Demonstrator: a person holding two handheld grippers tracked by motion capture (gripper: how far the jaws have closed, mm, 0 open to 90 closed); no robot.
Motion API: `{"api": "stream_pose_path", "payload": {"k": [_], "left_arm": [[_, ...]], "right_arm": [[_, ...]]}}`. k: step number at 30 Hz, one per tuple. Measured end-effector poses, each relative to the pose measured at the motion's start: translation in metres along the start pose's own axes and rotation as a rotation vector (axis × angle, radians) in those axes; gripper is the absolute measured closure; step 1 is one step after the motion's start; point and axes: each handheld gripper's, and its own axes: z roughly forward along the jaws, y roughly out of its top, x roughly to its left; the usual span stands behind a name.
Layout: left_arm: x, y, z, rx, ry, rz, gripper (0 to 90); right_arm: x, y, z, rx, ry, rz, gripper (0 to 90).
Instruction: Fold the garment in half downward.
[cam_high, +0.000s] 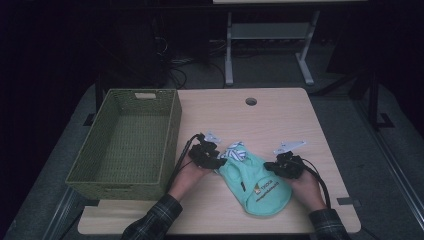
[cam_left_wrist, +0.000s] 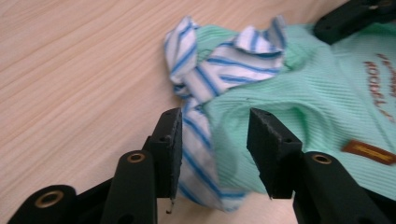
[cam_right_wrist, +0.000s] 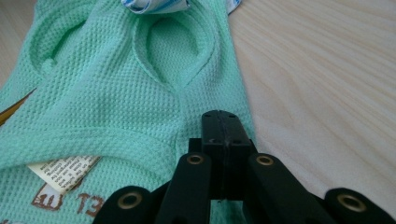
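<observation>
High view: two plaid sleeves (cam_high: 150, 220) enter from the near edge of the counter (cam_high: 280, 110). Between the hands lies a small mint-green garment (cam_high: 257, 187) of ribbed, waffle-textured knit, flat on the counter to the right of centre, with brown lettering, a small orange tag and a white label on it. Its collar end (cam_high: 235, 151), white with blue stripes, is bunched and points away from the person. Left gripper (cam_left_wrist: 214, 135): jaws spread, standing astride the striped fabric and green edge without pressing on it. Right gripper (cam_right_wrist: 220, 140): jaws pressed together, resting at the garment's right edge; whether fabric is pinched cannot be told. Farther left stands a green woven basket (cam_high: 172, 125)
</observation>
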Motion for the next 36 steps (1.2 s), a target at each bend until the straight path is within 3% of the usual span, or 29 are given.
{"api": "stream_pose_path", "payload": {"k": [9,18,22,27,31,36], "left_arm": [[0.004,-0.009,0.012,0.057,-0.001,-0.009,45.7],[0.001,-0.014,0.018,0.055,0.022,0.041,44.7],[-0.003,-0.013,0.018,0.064,0.036,0.073,57.0],[-0.005,-0.012,0.017,0.07,0.022,0.068,73.0],[-0.005,-0.012,0.017,0.07,0.017,0.063,76.5],[-0.005,-0.012,0.017,0.073,0.015,0.059,77.3]], "right_arm": [[0.0,0.0,0.0,0.001,0.0,-0.002,89.7],[0.0,0.0,0.0,0.0,0.001,0.0,89.7],[0.0,0.0,0.0,0.002,-0.001,-0.001,89.7],[0.0,0.003,-0.004,0.007,0.004,-0.001,89.6],[0.003,0.008,-0.014,-0.044,0.038,0.0,89.6],[0.021,0.015,-0.017,-0.084,0.095,-0.02,89.6]]}}
